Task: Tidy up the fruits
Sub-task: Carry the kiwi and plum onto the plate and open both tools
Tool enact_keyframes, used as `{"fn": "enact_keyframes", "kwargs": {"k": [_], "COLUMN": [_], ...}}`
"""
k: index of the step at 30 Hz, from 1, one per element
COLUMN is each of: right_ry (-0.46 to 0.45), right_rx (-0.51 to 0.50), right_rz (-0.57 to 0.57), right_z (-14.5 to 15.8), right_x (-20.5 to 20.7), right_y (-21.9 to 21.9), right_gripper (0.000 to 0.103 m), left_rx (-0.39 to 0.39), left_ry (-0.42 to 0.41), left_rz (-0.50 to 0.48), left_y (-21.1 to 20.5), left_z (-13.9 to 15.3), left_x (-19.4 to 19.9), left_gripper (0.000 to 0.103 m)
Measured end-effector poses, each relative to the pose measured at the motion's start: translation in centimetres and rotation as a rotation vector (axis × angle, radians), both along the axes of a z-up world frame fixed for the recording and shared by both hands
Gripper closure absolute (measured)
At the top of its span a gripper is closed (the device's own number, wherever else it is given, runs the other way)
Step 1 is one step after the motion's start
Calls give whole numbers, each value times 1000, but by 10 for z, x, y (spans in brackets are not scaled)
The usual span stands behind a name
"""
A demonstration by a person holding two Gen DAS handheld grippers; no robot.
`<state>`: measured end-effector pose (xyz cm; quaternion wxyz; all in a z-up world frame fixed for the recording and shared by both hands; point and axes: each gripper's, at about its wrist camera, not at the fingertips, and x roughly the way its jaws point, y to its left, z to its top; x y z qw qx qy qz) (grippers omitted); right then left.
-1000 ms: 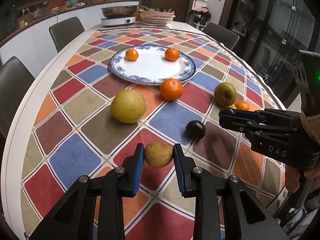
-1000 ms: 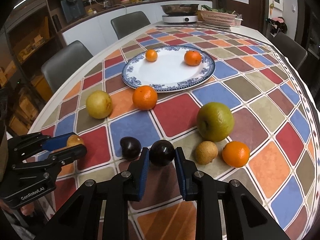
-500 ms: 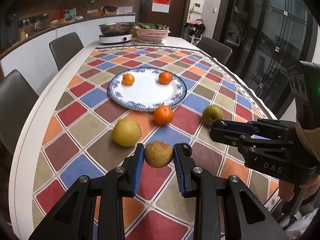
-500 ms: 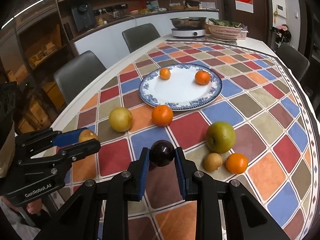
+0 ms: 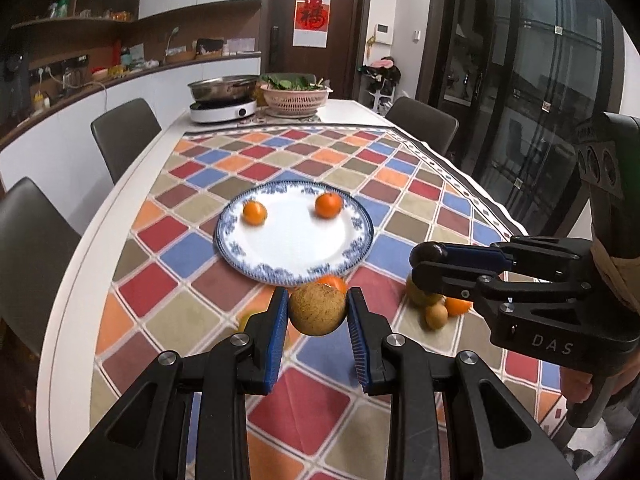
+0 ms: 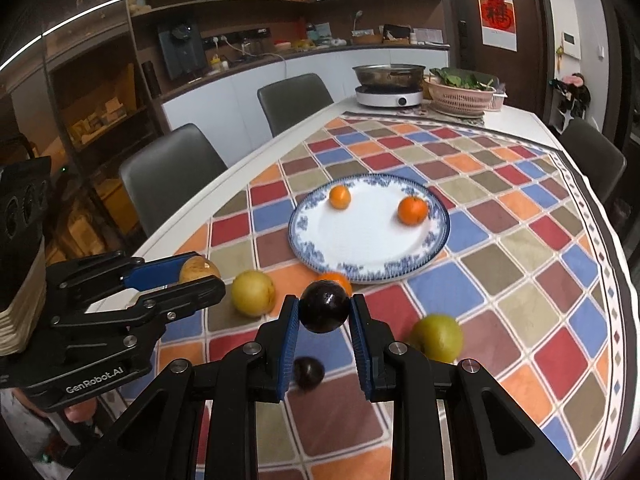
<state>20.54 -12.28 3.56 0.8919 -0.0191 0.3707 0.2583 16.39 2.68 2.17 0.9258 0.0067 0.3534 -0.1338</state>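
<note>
1. left wrist view: the left hand-held gripper (image 5: 318, 314) is clamping a rough brown fruit (image 5: 317, 309) between its blue pads, jaws closed onto it, and is holding it clear of the counter (image 5: 80, 280). the blue-rimmed plate (image 5: 256, 268) is lying straight ahead of this fruit and just beyond it, with two small oranges (image 5: 255, 213) sitting toward the plate's far side and its near half bare.

2. same view: the right hand-held gripper (image 5: 424, 258) is reaching in from the plate's right, gripping a dark plum (image 5: 426, 253). more fruit is waiting on the cloth below it, right of the plate.

3. right wrist view: the right hand-held gripper (image 6: 324, 314) is pinching the dark plum (image 6: 324, 307), jaws shut on it, above the counter. the plate (image 6: 360, 276) is ahead and slightly to the right. a second plum (image 6: 308, 372), a yellow pear (image 6: 253, 293) and a green apple (image 6: 438, 338) are lying nearer than the plate.

4. judgement: both loads look about equally near the plate; each needs a short forward carry to its bare near half.
</note>
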Motion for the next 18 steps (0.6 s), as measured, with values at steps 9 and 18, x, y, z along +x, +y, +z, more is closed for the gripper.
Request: {"fn": "enact_keyframes", "kwargs": {"k": [9,18], "right_ry": [-21,10], "right_rx": [-10,-52], "right_rz": [4,14], "right_z": [10,4], "right_x": [32,85], "right_y": [6,24], "right_gripper": [76,76], "left_rx": [4,9], "left_ry": [-5,42], "left_rz": [-12,-17], "left_y": [3,15], "left_z": [4,-6], "left_x": [39,90], "left_gripper": [73,73]}}
